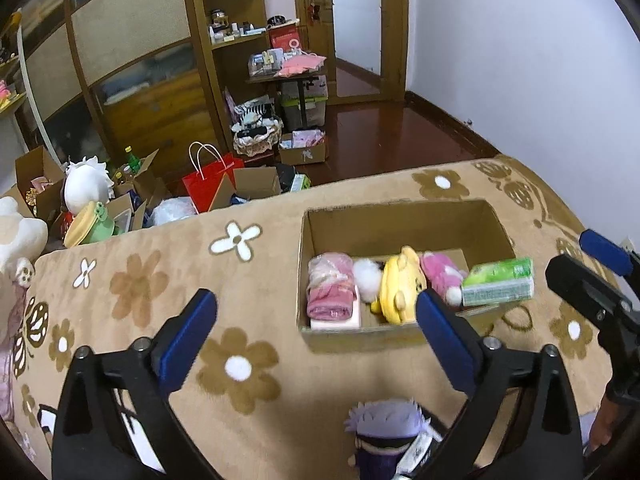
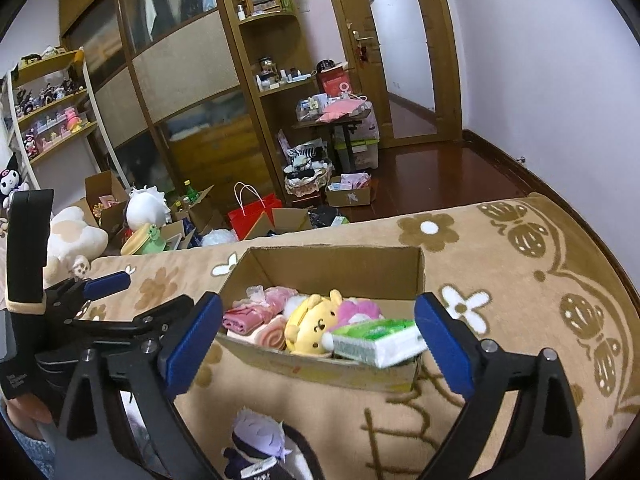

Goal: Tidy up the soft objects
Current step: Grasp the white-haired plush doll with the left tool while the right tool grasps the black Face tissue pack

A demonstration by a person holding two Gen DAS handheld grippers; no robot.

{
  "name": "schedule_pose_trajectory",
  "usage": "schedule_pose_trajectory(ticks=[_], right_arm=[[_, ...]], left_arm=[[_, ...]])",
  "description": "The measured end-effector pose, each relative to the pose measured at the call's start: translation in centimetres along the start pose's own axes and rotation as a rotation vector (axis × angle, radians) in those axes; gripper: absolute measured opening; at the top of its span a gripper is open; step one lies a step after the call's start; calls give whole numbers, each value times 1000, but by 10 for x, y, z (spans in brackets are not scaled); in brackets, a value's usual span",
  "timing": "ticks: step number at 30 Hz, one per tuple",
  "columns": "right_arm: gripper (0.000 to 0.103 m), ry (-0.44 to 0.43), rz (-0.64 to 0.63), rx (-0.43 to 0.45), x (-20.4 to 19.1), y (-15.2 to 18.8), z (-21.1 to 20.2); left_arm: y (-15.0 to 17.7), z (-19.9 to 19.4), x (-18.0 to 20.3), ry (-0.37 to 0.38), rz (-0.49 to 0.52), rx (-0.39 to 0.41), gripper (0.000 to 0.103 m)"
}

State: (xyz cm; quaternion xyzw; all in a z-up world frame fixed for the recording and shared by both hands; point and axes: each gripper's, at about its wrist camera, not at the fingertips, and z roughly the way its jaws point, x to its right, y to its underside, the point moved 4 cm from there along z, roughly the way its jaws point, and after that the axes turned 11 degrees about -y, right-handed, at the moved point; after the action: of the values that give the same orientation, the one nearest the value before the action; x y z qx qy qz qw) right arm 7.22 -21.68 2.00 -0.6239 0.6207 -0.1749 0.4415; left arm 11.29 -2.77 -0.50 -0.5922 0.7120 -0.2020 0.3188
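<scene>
An open cardboard box (image 1: 316, 336) (image 2: 320, 368) sits on the flowered tan blanket. It holds a pink folded cloth (image 1: 330, 292) (image 2: 252, 312), a yellow bear plush (image 1: 398, 284) (image 2: 314, 326), a pink plush (image 1: 438, 274) (image 2: 360, 310) and a green tissue pack (image 1: 498, 282) (image 2: 378, 340) lying on the box's right edge. A small doll with pale purple hair (image 1: 386, 436) (image 2: 260, 444) lies on the blanket just in front of both grippers. My left gripper (image 1: 316, 336) is open and empty. My right gripper (image 2: 318, 348) is open and empty, close to the box.
The blanket (image 1: 200, 280) (image 2: 520, 280) covers the surface. Beyond its far edge the floor holds cardboard boxes, a red paper bag (image 1: 210, 186) (image 2: 256, 216), a white-haired plush (image 1: 86, 184) and a green frog plush (image 1: 94, 224). Wooden cabinets stand behind.
</scene>
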Motion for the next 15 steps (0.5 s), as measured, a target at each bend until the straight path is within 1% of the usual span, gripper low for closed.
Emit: schedule_pose_trajectory(ticks=[2, 4, 11, 15], right_arm=[[102, 6, 3, -1, -1, 3, -5], [103, 17, 8, -4, -3, 7, -10], [103, 33, 22, -17, -6, 26, -24], [103, 40, 24, -29, -10, 36, -30]], left_arm=[[6, -5, 0, 7, 18, -9, 101], [10, -9, -2, -2, 23, -10, 101], [25, -25, -10, 1, -2, -15, 101], [33, -33, -12, -2, 4, -19, 101]])
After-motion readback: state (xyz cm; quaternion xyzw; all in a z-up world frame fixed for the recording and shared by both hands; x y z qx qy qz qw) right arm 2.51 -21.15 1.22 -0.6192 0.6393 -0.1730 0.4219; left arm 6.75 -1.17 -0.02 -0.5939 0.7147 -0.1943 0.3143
